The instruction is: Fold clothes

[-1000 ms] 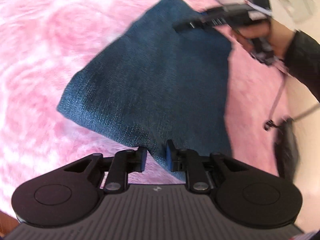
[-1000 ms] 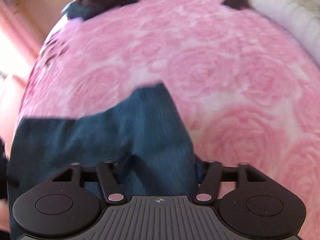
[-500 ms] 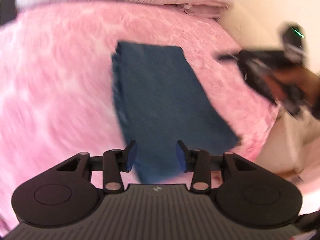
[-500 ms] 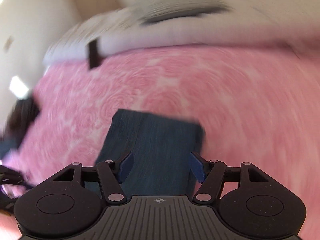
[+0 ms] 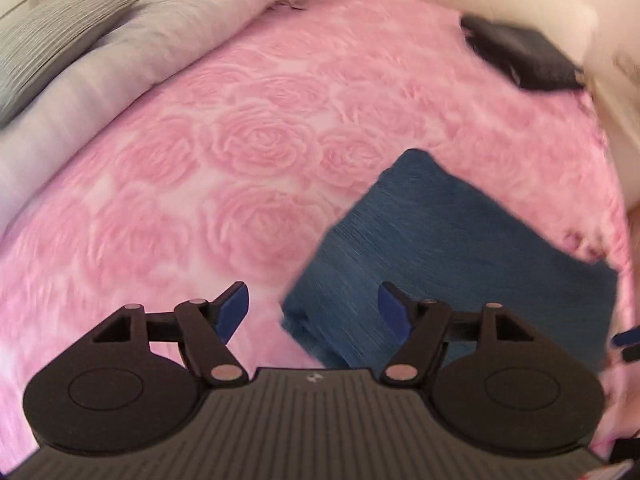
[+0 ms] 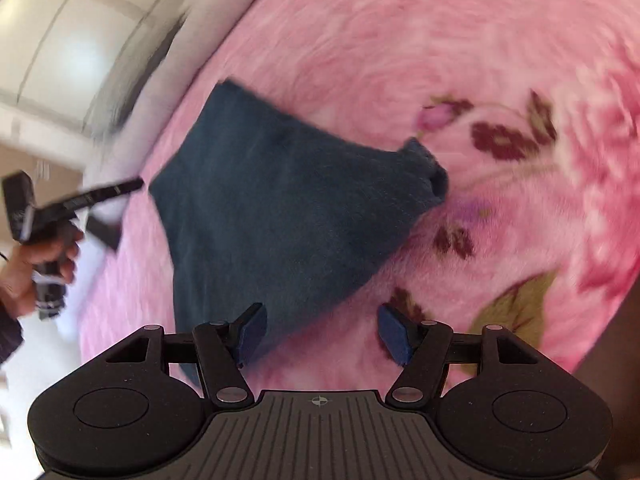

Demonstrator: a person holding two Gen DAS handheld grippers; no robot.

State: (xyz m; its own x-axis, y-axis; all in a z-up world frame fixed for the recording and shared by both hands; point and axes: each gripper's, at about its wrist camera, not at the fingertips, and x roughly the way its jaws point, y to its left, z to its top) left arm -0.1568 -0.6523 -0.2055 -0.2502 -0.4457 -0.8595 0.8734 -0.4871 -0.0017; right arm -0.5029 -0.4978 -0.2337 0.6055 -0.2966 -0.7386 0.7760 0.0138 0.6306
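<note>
A folded dark blue cloth lies flat on the pink rose-pattern blanket. My left gripper is open and empty, above the cloth's near left corner. In the right wrist view the same cloth lies ahead, one corner a little raised at the right. My right gripper is open and empty, held above the cloth's near edge. The left gripper shows at the far left of the right wrist view, held in a hand beside the cloth.
A grey-white duvet and a striped pillow lie along the far side of the bed. A dark garment sits at the far right edge of the blanket. The bed's edge runs just right of the blue cloth.
Both grippers let go of the blue cloth and opened wide. Both pulled back and swung round; the cloth now lies folded on the blanket.
</note>
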